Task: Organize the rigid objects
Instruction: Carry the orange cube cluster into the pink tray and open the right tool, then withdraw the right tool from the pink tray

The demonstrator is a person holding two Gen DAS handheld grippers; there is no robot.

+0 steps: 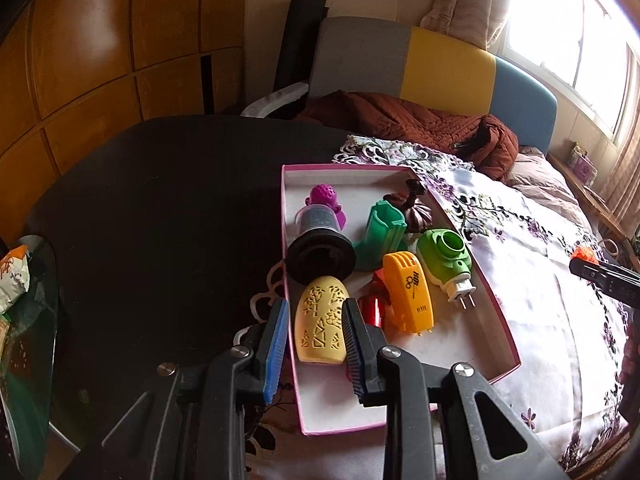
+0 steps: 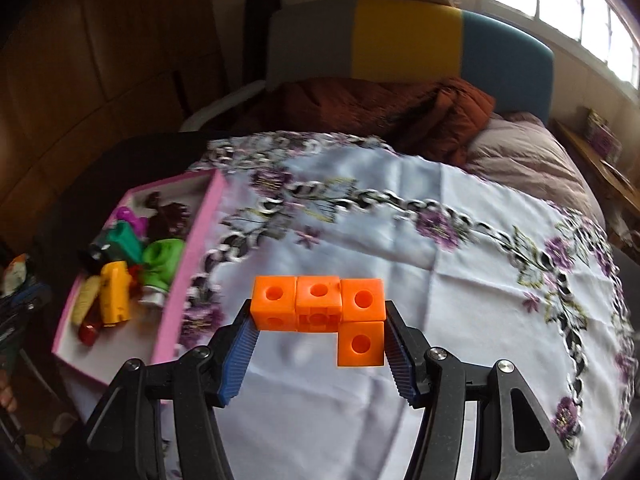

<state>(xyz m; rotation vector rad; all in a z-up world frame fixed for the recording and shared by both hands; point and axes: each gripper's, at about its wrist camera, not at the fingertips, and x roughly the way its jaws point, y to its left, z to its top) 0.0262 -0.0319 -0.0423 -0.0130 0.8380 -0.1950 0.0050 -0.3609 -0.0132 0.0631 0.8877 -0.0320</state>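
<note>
While clamped across the row's two ends, the right gripper [image 2: 318, 330] holds the orange block piece [image 2: 320, 306] above the floral cloth [image 2: 460, 280]; stiff, light plastic, though its linked cubes may flex. Ahead-left lies the pink box [image 2: 192, 268]. Left gripper [image 1: 316, 344] hovers shut, empty, over the yellow case [image 1: 322, 320].

Surface: you work over a dark round table [image 1: 160, 200].
Cover: a white cloth with purple flowers [image 2: 400, 208] lies over its right part.
Box: a shallow pink-rimmed box [image 1: 502, 312] sits at the cloth's left edge, partly over it.
Left edge: a crumpled snack wrapper [image 1: 14, 276] shows beside the table.
</note>
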